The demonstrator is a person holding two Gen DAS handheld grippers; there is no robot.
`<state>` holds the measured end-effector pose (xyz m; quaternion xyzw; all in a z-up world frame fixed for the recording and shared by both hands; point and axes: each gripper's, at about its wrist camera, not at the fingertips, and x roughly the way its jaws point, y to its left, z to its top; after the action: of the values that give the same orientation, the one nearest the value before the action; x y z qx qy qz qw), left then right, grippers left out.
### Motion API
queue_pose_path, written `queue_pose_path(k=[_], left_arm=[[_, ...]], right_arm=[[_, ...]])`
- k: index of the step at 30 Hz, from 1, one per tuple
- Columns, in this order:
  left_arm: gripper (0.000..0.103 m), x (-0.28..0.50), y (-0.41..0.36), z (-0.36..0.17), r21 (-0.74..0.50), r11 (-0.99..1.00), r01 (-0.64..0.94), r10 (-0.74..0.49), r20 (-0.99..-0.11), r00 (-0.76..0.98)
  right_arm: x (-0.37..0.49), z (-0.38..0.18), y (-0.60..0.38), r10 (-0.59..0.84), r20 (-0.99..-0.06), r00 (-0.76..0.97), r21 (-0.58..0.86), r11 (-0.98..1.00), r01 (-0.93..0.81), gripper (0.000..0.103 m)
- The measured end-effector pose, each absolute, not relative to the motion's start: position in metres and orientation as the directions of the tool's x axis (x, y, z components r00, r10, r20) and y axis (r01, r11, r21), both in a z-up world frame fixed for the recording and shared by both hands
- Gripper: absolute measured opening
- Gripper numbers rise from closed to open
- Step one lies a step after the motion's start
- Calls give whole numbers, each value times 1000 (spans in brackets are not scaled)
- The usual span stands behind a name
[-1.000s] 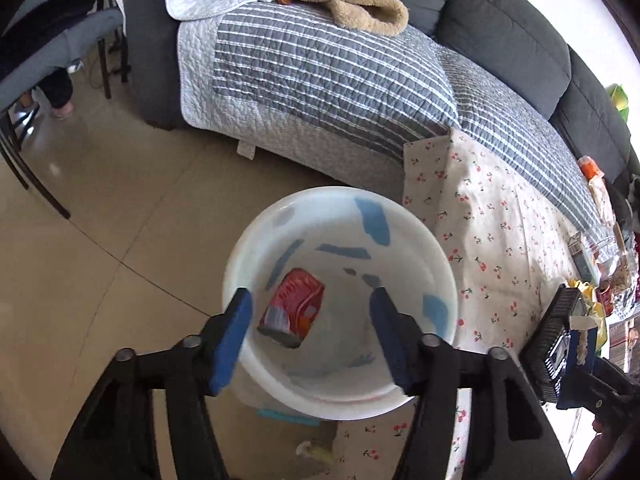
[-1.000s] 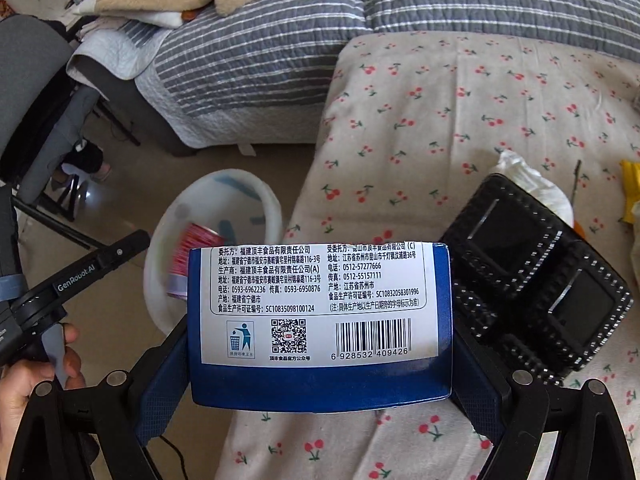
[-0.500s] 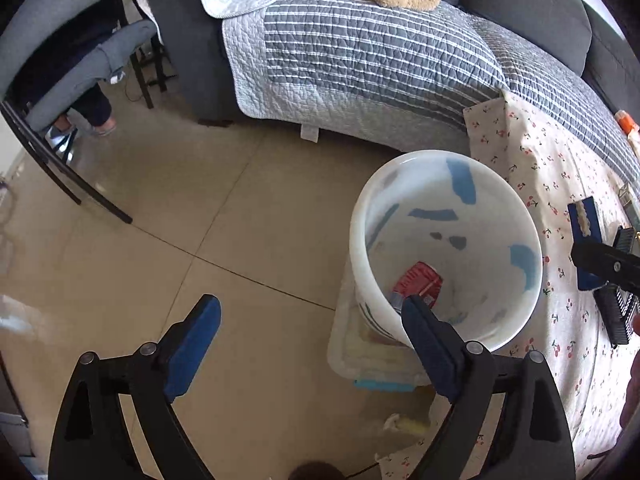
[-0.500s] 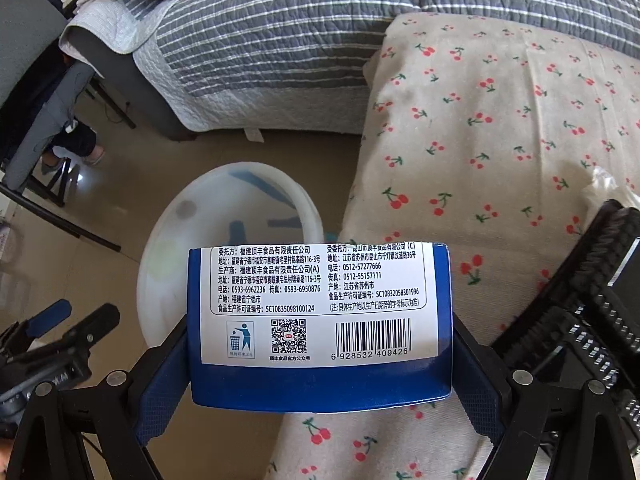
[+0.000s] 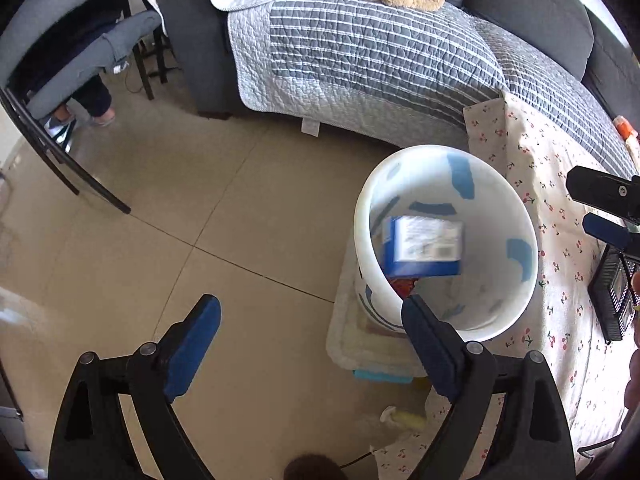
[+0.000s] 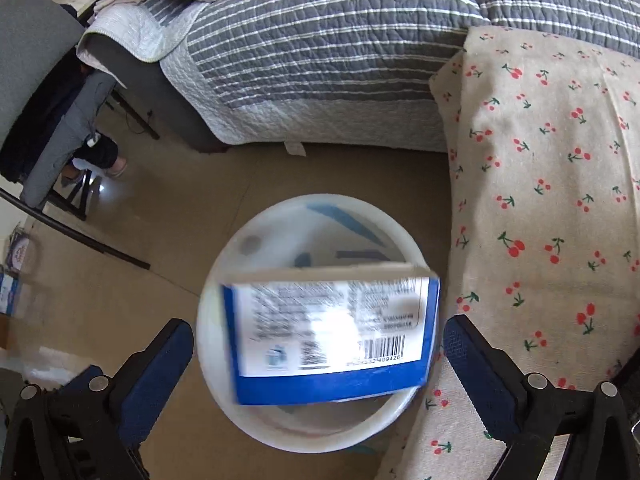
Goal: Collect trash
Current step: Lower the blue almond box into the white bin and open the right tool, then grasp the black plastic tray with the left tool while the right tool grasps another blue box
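1. The right gripper (image 6: 316,364) is opening its jaws; the blurred blue box (image 6: 332,328) lies between them, clear of both pads
2. Seen from the left wrist, the box (image 5: 420,248) is inside the white bin (image 5: 496,320), above a red wrapper (image 5: 402,286)
3. The left gripper (image 5: 310,344) hangs released and empty, one finger over the bin's rim
4. The bin stands on the floor (image 5: 240,220) beside a cherry-print cloth (image 6: 540,200)

One white bin (image 5: 524,248), one blue carton (image 5: 420,248) and one red wrapper (image 5: 402,286) (partly hidden), two grippers
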<state>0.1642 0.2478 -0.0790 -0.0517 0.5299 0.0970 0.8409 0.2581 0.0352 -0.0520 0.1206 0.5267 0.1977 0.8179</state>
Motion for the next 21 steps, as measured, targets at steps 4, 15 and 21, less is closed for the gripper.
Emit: queue_pose_path(k=[4,15,21], left_arm=[[94,162,241,-76,9,978,-209,98,-901,422],[94,157,189,-62,-9,993,-114,41,-901,432],[94,159,145,-58,-10,999,-36,6,-907,421]], right_arm=[[253,-41,26,428,-818,384,378,903,-202,102],[214,-4,-45,307,-834,458,227,948,-222,102],[190,4,-110,253,-839,482,197,967,-164,102]])
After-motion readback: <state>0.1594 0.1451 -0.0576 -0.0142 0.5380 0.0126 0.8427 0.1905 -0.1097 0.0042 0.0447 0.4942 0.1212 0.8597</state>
